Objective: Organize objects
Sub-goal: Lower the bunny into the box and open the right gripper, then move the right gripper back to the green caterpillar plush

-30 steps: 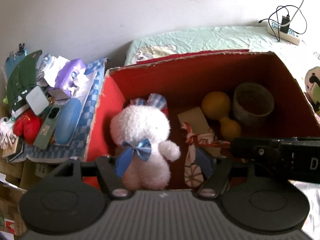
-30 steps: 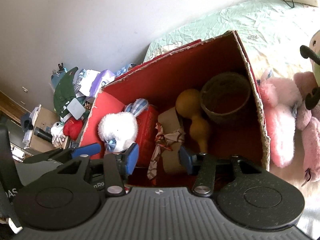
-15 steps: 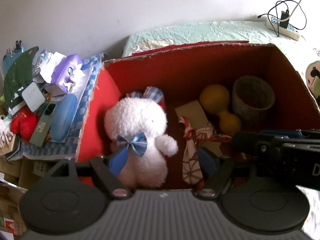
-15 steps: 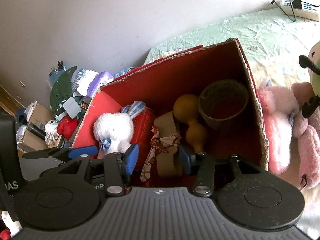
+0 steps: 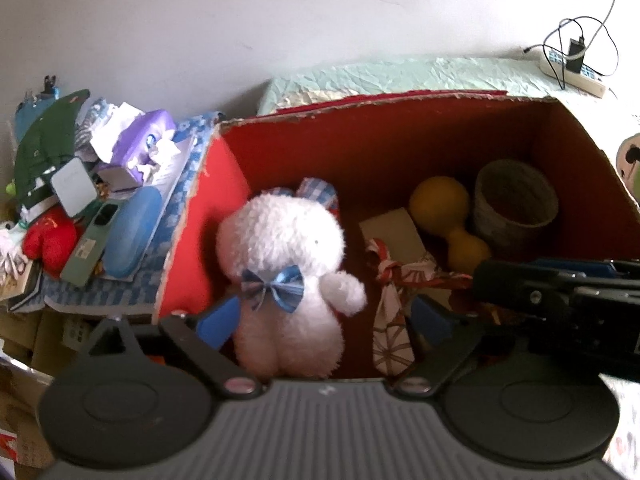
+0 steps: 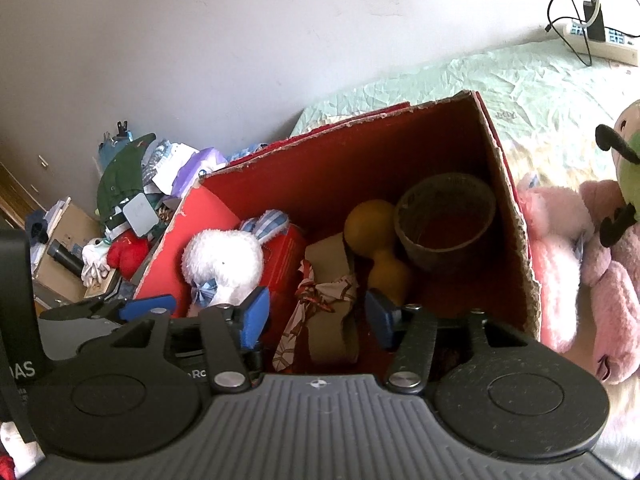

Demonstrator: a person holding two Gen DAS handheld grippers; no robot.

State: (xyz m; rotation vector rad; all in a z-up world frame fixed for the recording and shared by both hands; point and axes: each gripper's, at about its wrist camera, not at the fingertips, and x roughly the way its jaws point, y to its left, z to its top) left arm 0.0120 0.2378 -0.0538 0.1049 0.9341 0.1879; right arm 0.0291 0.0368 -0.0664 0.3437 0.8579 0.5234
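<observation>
Now my left hand-held gripper (image 5: 324, 316) is opening its jaws around the white plush bunny (image 5: 286, 276), which sits upright in the left end of the red cardboard box (image 5: 400, 152). Its blue pads stand clear of the fur on both sides, so the bunny rests on its own; a second ago they sat much closer against it. I judge this toy as delivered and released. My right hand-held gripper (image 6: 316, 318) is opening too, with nothing pressed between its pads; it hangs over the box above the cloth-tied bundle (image 6: 326, 300). Compared with the earlier frames, the box contents have not shifted: the yellow gourd (image 5: 444, 220) and the woven cup (image 5: 516, 204) keep their places at the right end. Still outside on the bed (image 6: 480, 76) lie the pink plush toys (image 6: 576, 264), beside the box wall, likely next to go in
</observation>
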